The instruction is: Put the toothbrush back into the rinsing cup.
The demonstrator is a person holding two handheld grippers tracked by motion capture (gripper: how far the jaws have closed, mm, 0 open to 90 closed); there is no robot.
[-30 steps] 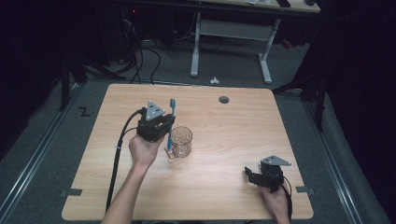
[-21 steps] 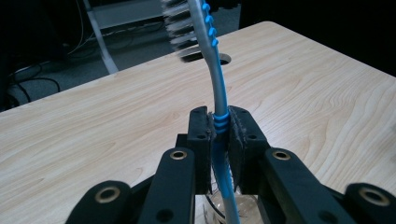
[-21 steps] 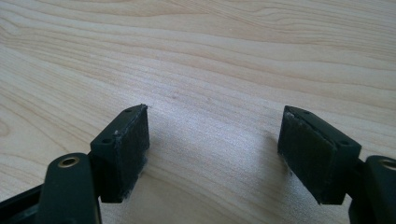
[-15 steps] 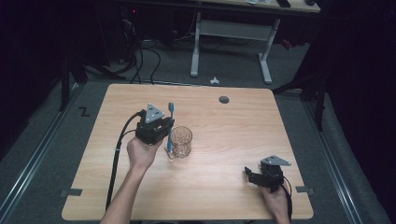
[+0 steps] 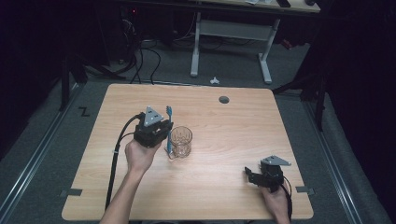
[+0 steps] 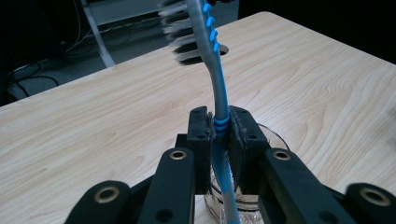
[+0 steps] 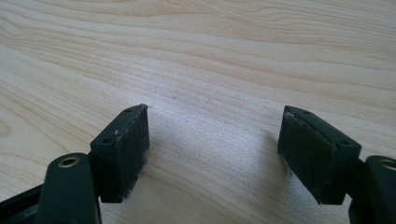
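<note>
So the left gripper (image 5: 161, 132) has its jaws clamped on a blue toothbrush (image 6: 218, 100), pinching it about halfway down the handle. Makes sense to grab it there: the brush stands nearly upright, bristles up top, and the lower end hangs free so it can go into the glass (image 5: 180, 141) first. In the left gripper view the bottom of the handle is already down inside the glass, which sits right under the jaws. From the high view the brush is at the glass's left rim, leaning just a bit.

The glass itself is roughly mid-counter (image 5: 224, 130), upright, with nothing steadying it. I'd guess that's fine since the brush is light, but a sideways nudge on the rim could tip it.

The right gripper (image 5: 254, 176) is parked well away near the front right corner, jaws wide apart over bare wood, holding nothing. Looks like it's just staying out of the way while the left one does the drop.
</note>
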